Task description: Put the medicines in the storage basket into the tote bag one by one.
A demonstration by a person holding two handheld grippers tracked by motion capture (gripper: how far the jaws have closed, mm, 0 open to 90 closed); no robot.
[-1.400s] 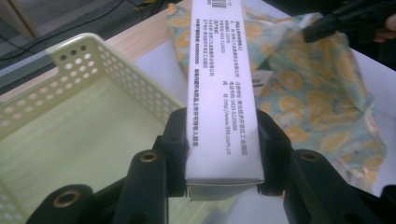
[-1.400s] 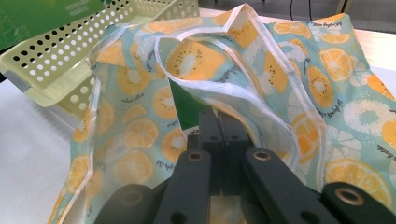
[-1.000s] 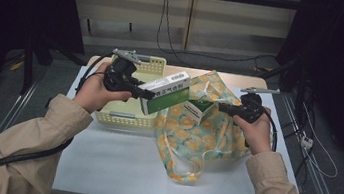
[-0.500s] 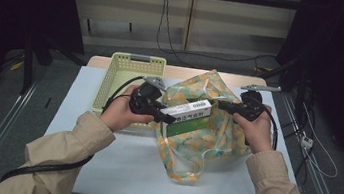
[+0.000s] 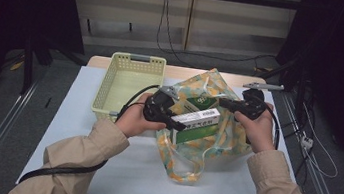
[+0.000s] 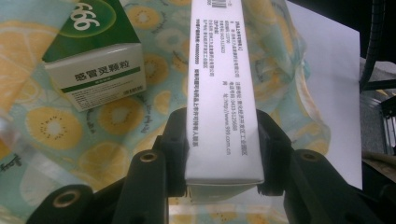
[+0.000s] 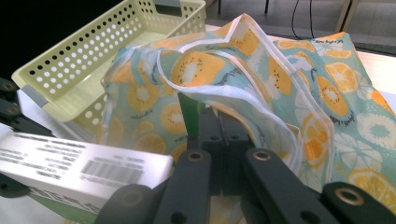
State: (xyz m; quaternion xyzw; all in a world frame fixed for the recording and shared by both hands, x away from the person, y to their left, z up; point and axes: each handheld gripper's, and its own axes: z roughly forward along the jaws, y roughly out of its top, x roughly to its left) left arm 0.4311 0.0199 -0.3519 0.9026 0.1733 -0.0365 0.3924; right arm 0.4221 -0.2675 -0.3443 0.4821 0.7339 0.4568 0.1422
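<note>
My left gripper (image 5: 175,121) is shut on one end of a long white and green medicine box (image 5: 198,122), which reaches out over the fruit-print bag (image 5: 203,149). In the left gripper view the box (image 6: 224,88) sits squeezed between both black jaws of that gripper (image 6: 224,156), above the bag's cloth (image 6: 56,126). A second green and white box (image 6: 93,60) lies on the bag just beyond; from above it (image 5: 198,103) shows near the bag's top. My right gripper (image 5: 223,104) is shut on the bag's white-hemmed rim (image 7: 261,100) and holds it up.
A pale yellow perforated basket (image 5: 111,81) stands at the table's back left, close beside the bag; it (image 7: 70,60) shows past the bag in the right gripper view. The table is white (image 5: 80,130). Cables trail behind it.
My left gripper has carried the box rightward and down, from over the basket to the bag's opening. The right gripper has kept its hold on the bag's rim and stayed put.
</note>
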